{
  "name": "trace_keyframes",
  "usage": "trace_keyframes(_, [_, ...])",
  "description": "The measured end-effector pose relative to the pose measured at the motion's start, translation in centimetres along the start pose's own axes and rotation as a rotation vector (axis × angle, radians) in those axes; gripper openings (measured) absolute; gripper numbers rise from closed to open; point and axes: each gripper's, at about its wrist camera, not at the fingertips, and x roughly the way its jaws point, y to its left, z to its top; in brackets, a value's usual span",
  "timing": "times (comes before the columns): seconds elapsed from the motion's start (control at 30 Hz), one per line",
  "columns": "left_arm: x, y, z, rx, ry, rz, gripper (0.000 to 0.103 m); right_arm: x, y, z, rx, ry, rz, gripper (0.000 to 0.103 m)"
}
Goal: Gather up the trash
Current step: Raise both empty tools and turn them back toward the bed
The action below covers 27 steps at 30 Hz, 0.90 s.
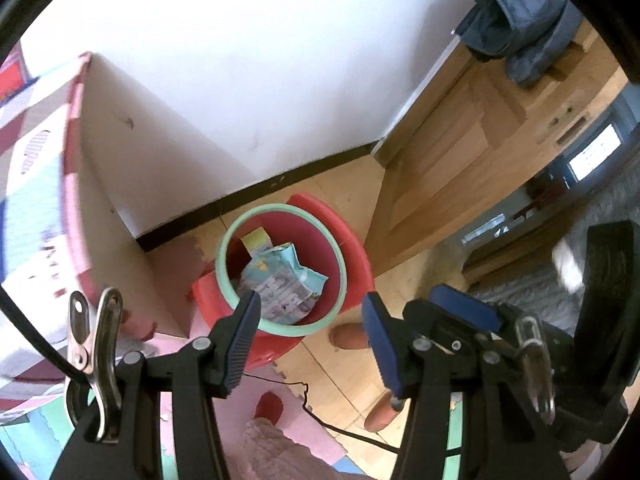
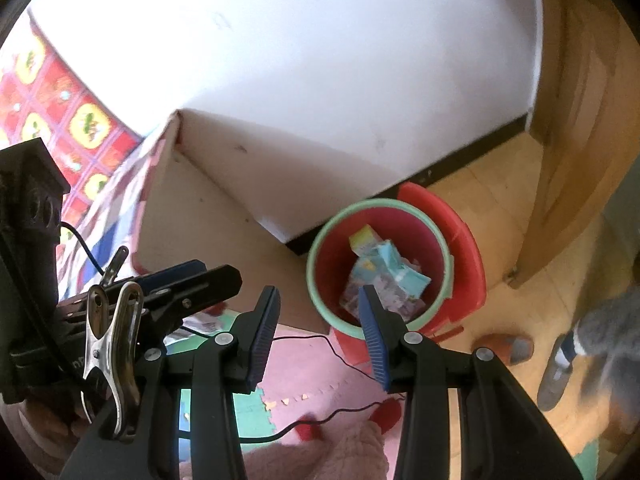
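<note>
Well, both tools hang high over the floor here, angled down at the corner where the white wall meets the wooden door, and that tells us plenty: the bin has been tucked into a corner, out of the walkway, easy to drop things into from above. Biggest thing near the left tool is the pale cabinet side, off to its left; ahead and below sits the red bin with its mint-green rim, a red lid standing open behind it so the mouth stays clear. Inside the bin lies the trash: a crumpled light-blue wrapper on top, a small yellow carton propped behind it. From the left wrist view the wrapper sits just past the left finger's tip, low and well apart from it. The right tool sees the same bin ahead and a touch to the right of its own gap, the wrapper just beyond its right finger. Both tools stand parted with nothing between the pads, so empty-handed. I'd judge that load is delivered. Smaller bits: a thin black cable trails across the pink foam mat directly beneath the tools, and slippers sit off to the right
</note>
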Motion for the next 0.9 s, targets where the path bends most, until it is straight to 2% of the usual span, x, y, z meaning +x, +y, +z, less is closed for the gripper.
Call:
trace_keyframes(0.37, [-9.0, 4.0, -3.8, -0.020, -0.081, 0.009, 0.055, -4.2, 8.5, -2.4, -0.053, -0.080, 0.032, 0.042])
trace_keyframes(0.57, [-14.4, 7.7, -6.1, -0.058, -0.139, 0.057, 0.055, -5.1, 14.0, -4.1, -0.117, -0.092, 0.053, 0.042])
trace_keyframes(0.9, [-22.9, 15.8, -10.8, -0.181, -0.225, 0.163, 0.055, -5.0, 25.0, -6.7, -0.254, -0.093, 0.153, 0.042])
